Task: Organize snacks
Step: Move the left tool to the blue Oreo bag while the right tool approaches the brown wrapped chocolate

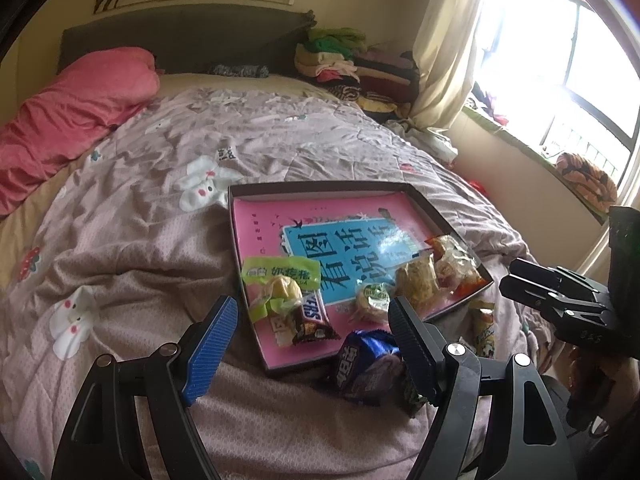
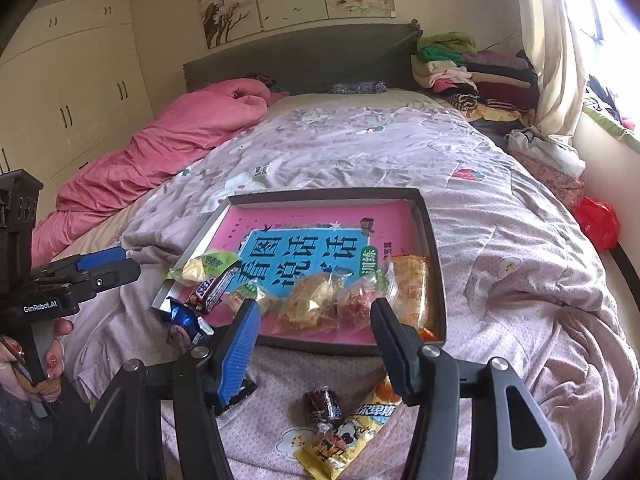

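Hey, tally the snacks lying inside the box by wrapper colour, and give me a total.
Green wrappers: 2
Brown Snickers bar: 1
Clear wrappers: 2
Orange packet: 1
Total: 6

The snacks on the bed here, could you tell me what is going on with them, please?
A person holds a gripper in each hand over a shallow box lined with a pink book. Several wrapped snacks already lie in it, among them a Snickers bar. Still out on the quilt are a blue packet, a yellow packet and a small dark candy. The left gripper and right gripper both hang open, holding nothing.
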`<state>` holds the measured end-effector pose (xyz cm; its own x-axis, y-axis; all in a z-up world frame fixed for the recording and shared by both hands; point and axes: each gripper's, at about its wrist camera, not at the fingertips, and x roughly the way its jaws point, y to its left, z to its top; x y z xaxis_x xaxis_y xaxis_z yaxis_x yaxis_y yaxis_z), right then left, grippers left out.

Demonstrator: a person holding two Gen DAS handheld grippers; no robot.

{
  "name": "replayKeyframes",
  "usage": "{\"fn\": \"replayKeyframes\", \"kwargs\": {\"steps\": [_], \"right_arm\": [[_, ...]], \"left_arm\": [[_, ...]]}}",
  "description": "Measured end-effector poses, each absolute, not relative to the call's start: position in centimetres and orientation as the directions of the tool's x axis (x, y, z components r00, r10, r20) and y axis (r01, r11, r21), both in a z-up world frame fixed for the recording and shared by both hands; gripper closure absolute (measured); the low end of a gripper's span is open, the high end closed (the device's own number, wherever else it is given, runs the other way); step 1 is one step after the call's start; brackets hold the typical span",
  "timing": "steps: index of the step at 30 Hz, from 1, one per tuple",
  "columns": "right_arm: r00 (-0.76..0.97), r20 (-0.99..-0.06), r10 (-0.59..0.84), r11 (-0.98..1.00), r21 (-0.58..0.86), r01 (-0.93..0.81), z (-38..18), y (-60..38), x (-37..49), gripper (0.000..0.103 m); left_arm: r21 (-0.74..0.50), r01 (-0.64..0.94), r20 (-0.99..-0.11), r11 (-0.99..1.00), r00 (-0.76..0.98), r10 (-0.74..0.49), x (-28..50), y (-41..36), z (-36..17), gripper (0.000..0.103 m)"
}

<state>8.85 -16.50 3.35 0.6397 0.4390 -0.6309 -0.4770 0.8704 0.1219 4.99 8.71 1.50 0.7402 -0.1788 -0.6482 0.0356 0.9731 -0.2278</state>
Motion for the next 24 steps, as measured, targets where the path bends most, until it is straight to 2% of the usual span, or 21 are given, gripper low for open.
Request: {"fn": "replayKeyframes", "kwargs": {"steps": [10, 24], "right_arm": [[0.616, -0.647, 0.45, 0.858, 0.123, -0.498, 2.8, -16.2, 8.1, 0.046], [0.591, -0.667, 0.454, 0.848, 0.121, -0.516, 1.9, -15.9, 7.2, 0.046]], "left_arm": [[-0.167, 0.054, -0.694, 0.984, 0.703, -0.156, 4.4, 7.5, 0.3, 0.024], [-0.153, 0.069, -0.735, 0.986, 0.658, -0.16, 4.0, 6.6, -1.1, 0.024]]}}
